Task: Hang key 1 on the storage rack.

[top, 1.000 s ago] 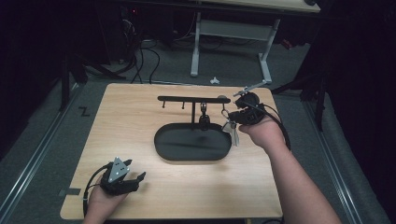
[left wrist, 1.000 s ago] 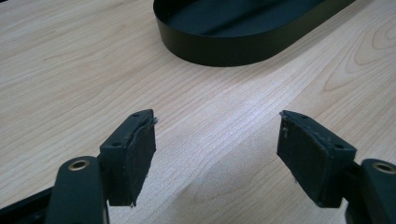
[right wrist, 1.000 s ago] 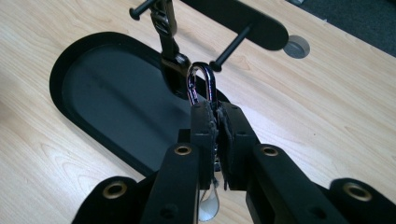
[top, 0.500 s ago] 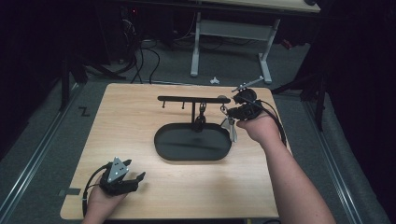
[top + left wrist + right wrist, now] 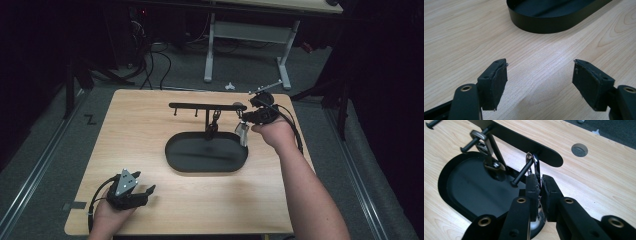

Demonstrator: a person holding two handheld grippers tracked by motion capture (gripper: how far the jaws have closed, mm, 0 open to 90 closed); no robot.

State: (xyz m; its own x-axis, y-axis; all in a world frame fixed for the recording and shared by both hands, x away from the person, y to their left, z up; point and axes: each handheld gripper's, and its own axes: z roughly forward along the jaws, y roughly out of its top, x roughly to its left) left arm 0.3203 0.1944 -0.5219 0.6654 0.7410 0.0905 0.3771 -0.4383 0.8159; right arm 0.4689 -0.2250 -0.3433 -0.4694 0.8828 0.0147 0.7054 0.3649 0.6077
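A black rack bar (image 5: 200,106) with several pegs stands over a black oval tray (image 5: 172,150) in the middle of the table. My right gripper (image 5: 245,120) is at the bar's right end, shut on a silver key ring (image 5: 534,163). The ring loops around the end peg (image 5: 521,173) of the bar (image 5: 524,143), and a silver piece (image 5: 242,134) hangs below the jaws. A second dark keychain (image 5: 487,150) hangs from a peg to the left. My left gripper (image 5: 145,192) lies open at the table's front left, with bare wood between its pads (image 5: 499,80).
The tray's wall (image 5: 536,25) lies ahead of the left gripper. A grey round cap (image 5: 579,150) sits in the tabletop behind the rack's right end. Desk legs and cables stand on the floor beyond the table's far edge.
My right gripper, with the key ring in it, has shifted a little left towards the rack's end peg. The left gripper has not moved.
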